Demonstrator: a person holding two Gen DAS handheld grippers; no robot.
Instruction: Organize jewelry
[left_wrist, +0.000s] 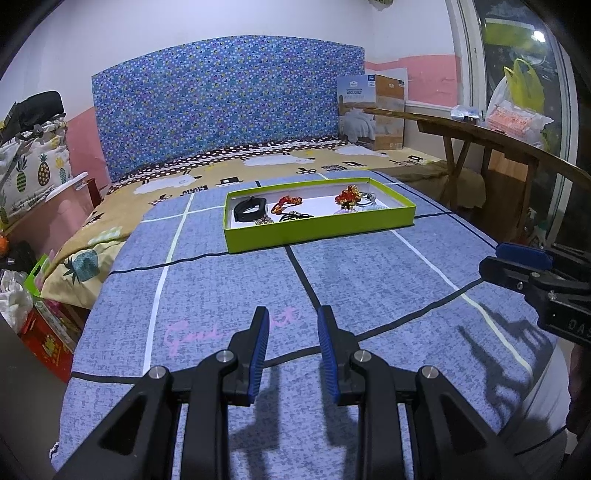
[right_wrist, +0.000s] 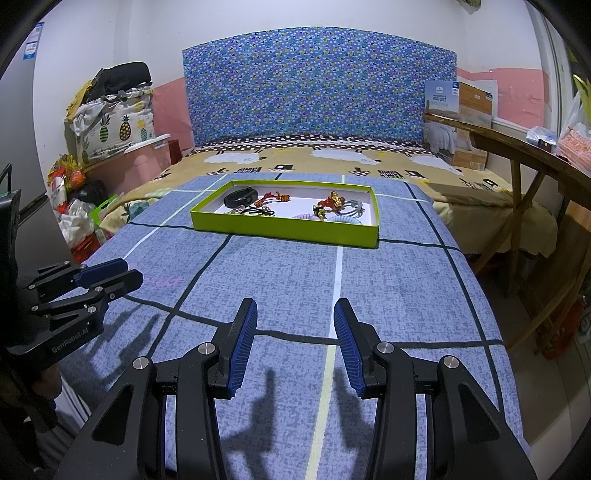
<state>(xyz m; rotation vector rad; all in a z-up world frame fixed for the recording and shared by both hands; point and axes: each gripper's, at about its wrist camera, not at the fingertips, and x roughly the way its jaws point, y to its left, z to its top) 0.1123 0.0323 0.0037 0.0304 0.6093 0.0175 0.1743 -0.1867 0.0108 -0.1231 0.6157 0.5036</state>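
Note:
A shallow green box (left_wrist: 317, 232) (right_wrist: 284, 228) lies on the blue checked bedspread, well ahead of both grippers. Inside it lie a black band (left_wrist: 249, 210) (right_wrist: 239, 196), red bead ornaments (left_wrist: 348, 195) (right_wrist: 331, 202), a red cord charm (left_wrist: 286, 202) (right_wrist: 273, 196), black cords and pale coiled hair ties (right_wrist: 347, 219). My left gripper (left_wrist: 292, 325) hovers over the near bedspread, open, nothing between its blue pads. My right gripper (right_wrist: 295, 317) hovers likewise, open and empty. Each gripper shows side-on in the other's view, the right gripper (left_wrist: 517, 264) and the left gripper (right_wrist: 110, 273).
A blue patterned headboard (right_wrist: 317, 85) stands behind the bed. A cardboard quilt box (right_wrist: 461, 122) sits at the far right corner. A wooden table (right_wrist: 524, 155) runs along the right side. Bags and clutter (right_wrist: 110, 122) pile up at the left.

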